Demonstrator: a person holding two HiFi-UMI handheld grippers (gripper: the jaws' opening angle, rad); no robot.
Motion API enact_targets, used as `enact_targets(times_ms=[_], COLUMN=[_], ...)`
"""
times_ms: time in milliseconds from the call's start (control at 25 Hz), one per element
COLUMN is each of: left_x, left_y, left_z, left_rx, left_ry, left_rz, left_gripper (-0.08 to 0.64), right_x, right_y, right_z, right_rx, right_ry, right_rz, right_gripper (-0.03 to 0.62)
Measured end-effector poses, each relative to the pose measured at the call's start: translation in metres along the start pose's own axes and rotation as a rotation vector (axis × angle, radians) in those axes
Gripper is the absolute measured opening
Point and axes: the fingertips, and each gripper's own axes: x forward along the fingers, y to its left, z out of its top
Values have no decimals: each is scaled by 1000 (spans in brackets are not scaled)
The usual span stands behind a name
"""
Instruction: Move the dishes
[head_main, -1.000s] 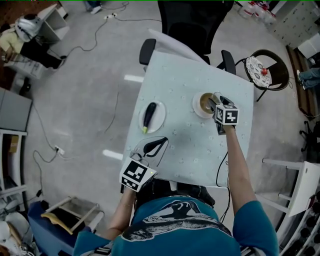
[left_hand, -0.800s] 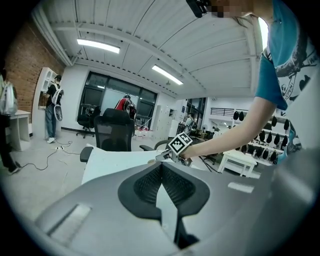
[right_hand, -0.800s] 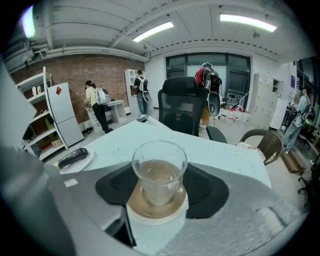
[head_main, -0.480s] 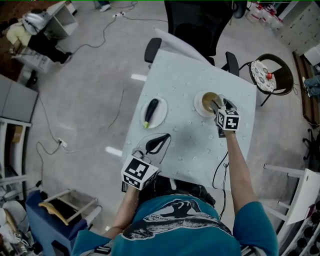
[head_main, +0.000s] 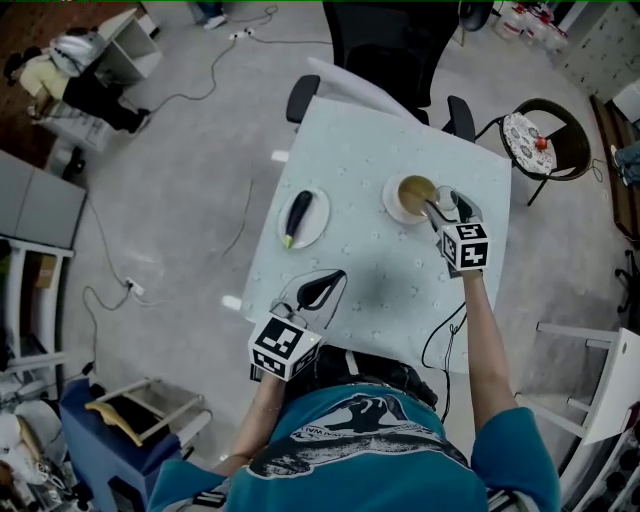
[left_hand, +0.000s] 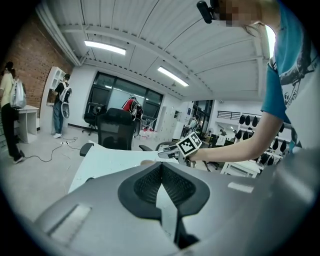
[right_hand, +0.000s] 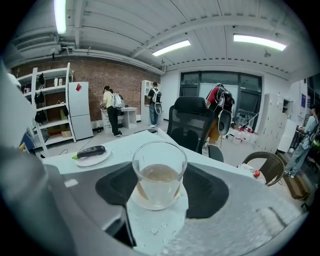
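we're at the grasp: our right tool (head_main: 434, 208) sits wide around the glass (right_hand: 159, 172) on its saucer (right_hand: 150, 202); next, probably a gentle close. our left tool (left_hand: 161, 169) is pinched together, empty.

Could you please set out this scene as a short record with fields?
Table: pale, holds both dishes
Left gripper: jaws together, empty, at the near edge
Right gripper: jaws apart, either side of the glass
Glass: upright on a saucer, holds pale liquid
Plate: holds an eggplant, apart from both grippers
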Motion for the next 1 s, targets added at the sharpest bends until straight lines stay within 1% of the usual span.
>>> enact_targets(times_ms=[200, 360, 600, 720, 840, 1000], left_x=[11, 21, 34, 38, 41, 44], left_y=[-16, -29, -42, -47, -51, -54], left_z=[2, 3, 3, -2, -3, 0], left_rx=[12, 24, 36, 45, 56, 66], left_ry=[8, 17, 25, 47, 60, 74], left_rz=[-31, -58, -89, -101, -112, -111], left_gripper=[11, 11, 11, 11, 11, 11], right_x=[-36, -68, -108, -121, -130, -133], right_y=[-16, -35, -57, -63, -64, -57], right_z=[-3, -21, -66, -94, -118, -141], right_rx=[-7, 17, 75, 123, 166, 203], right_ry=[-9, 0, 46, 72, 99, 125], right_rz=[-30, -71, -138, -167, -187, -191], right_gripper=[279, 279, 279, 279, 279, 279])
